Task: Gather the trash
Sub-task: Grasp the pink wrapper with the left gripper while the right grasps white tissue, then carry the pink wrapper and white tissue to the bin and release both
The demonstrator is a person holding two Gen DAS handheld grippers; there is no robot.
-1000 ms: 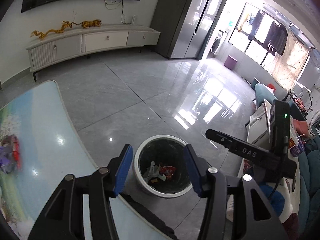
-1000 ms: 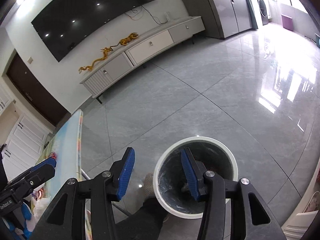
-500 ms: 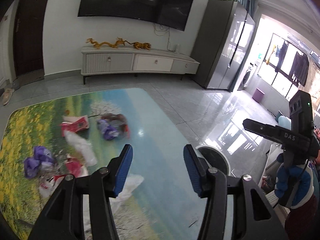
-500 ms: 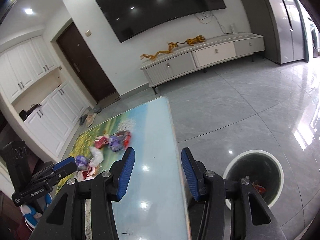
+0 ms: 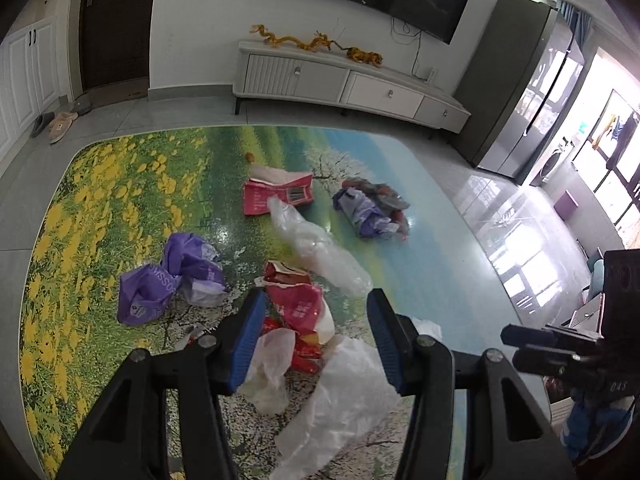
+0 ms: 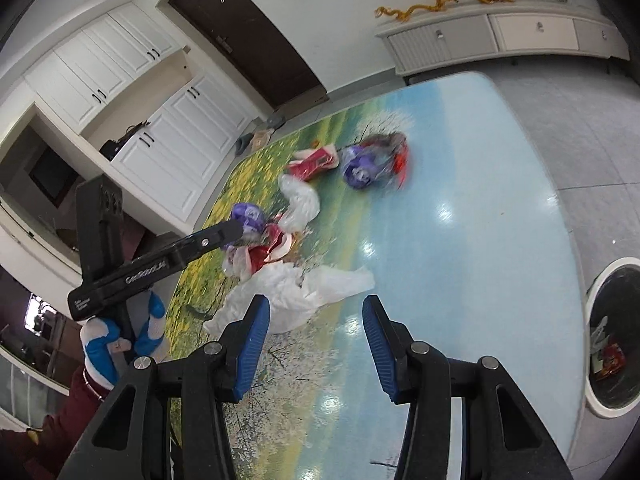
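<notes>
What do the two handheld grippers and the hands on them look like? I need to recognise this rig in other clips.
The left gripper and right gripper are matte black frames with silver pivot bolts and blue finger pads. White lettering marks each body. The hands wear blue-and-white gloves.

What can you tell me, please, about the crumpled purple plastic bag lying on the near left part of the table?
The purple plastic bag is thin, glossy film, crumpled into a loose heap, with white lettering on one fold and a paler, whitish piece tucked against its right side. It lies on the flower-printed table, to the left of a red wrapper and apart from it. The open left gripper is not touching it. In the right wrist view it is partly hidden.
</notes>
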